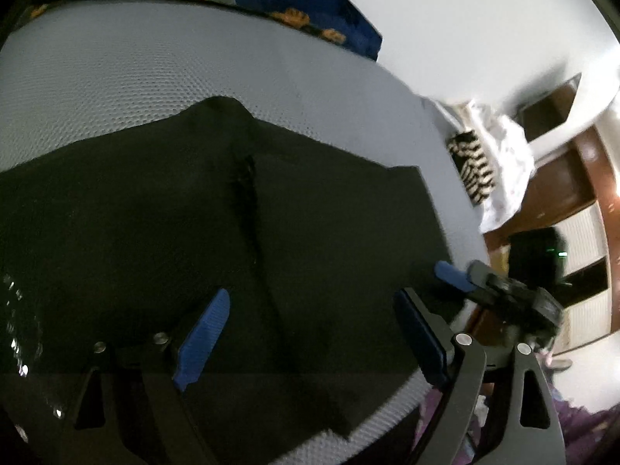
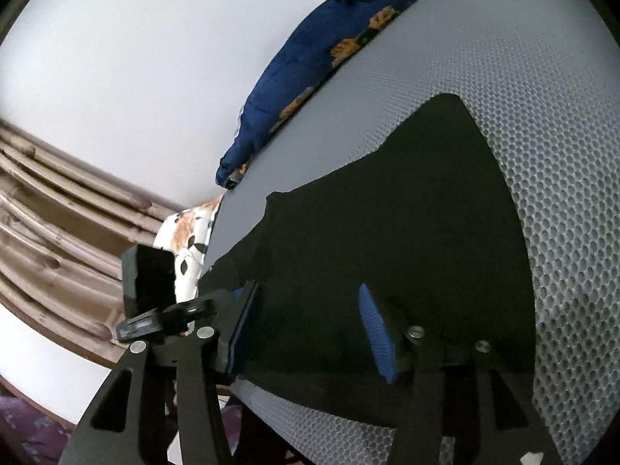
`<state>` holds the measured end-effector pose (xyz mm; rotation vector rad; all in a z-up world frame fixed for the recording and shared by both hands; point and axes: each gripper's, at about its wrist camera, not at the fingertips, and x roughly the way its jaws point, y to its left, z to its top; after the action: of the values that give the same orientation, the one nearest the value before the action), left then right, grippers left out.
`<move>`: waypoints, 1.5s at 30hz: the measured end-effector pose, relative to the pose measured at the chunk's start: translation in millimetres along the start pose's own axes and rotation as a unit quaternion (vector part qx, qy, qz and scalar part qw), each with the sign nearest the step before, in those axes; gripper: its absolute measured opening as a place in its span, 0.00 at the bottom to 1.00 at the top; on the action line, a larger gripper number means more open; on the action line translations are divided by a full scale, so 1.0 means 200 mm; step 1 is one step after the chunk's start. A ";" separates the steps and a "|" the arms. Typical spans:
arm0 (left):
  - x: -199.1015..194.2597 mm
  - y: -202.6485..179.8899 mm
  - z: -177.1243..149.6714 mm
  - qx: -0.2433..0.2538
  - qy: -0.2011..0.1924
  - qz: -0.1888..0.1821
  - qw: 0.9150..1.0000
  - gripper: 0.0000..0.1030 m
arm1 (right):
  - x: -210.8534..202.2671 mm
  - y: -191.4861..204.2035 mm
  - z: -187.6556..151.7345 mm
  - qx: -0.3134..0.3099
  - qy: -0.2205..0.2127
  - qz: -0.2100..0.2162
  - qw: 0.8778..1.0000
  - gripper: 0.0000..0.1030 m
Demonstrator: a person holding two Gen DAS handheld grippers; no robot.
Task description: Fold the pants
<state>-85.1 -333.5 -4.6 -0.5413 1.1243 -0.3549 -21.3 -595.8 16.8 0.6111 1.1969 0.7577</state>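
Flatly, black pants (image 1: 155,213) on mattress (image 1: 116,77)

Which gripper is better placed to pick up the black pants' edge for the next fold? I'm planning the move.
Probably the left gripper: its open jaws straddle the black fabric pants on the grey mesh mattress, while the right gripper sits at their outer edge.

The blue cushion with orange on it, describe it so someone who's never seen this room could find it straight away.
Start at the grey honeycomb-textured mattress where the dark pants lie spread. Along its far edge, against the white wall, lies the blue cushion. It is the only deep blue thing there, with orange patches.
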 end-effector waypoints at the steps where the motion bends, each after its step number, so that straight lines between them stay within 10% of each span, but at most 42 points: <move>1: 0.03 -0.01 0.02 0.007 0.006 0.000 1.000 0.85 | 0.00 0.01 0.00 -0.009 0.002 -0.003 1.000 0.53; 12: 0.16 -0.03 0.18 0.029 0.002 -0.022 0.999 0.84 | 0.05 0.03 0.00 -0.026 0.023 -0.011 0.999 0.58; 14: 0.17 -0.01 0.20 0.019 0.001 -0.034 0.999 0.66 | 0.05 0.02 0.00 -0.021 0.023 -0.010 0.999 0.58; 16: 0.17 0.01 0.22 0.020 -0.005 -0.024 1.000 0.17 | 0.05 0.02 0.00 -0.019 0.026 -0.013 0.999 0.60; 28: 0.12 -0.15 0.21 0.115 -0.069 0.039 0.990 0.16 | 0.06 0.02 0.02 -0.013 0.028 -0.009 0.999 0.64; 39: 0.20 -0.06 0.18 0.083 -0.039 0.048 0.995 0.16 | 0.07 0.02 0.01 -0.021 0.037 -0.013 0.999 0.67; 42: 0.17 -0.03 0.16 0.060 -0.036 0.029 0.997 0.23 | 0.07 0.03 0.01 -0.024 0.039 -0.014 0.999 0.68; 45: 0.12 0.00 0.15 0.027 -0.034 0.007 0.999 0.52 | 0.08 0.03 0.01 -0.031 0.046 -0.015 0.998 0.69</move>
<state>-48.1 -339.5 -13.6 -0.4935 1.0503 -0.3515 -17.1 -579.0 13.2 0.5100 1.2596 0.8021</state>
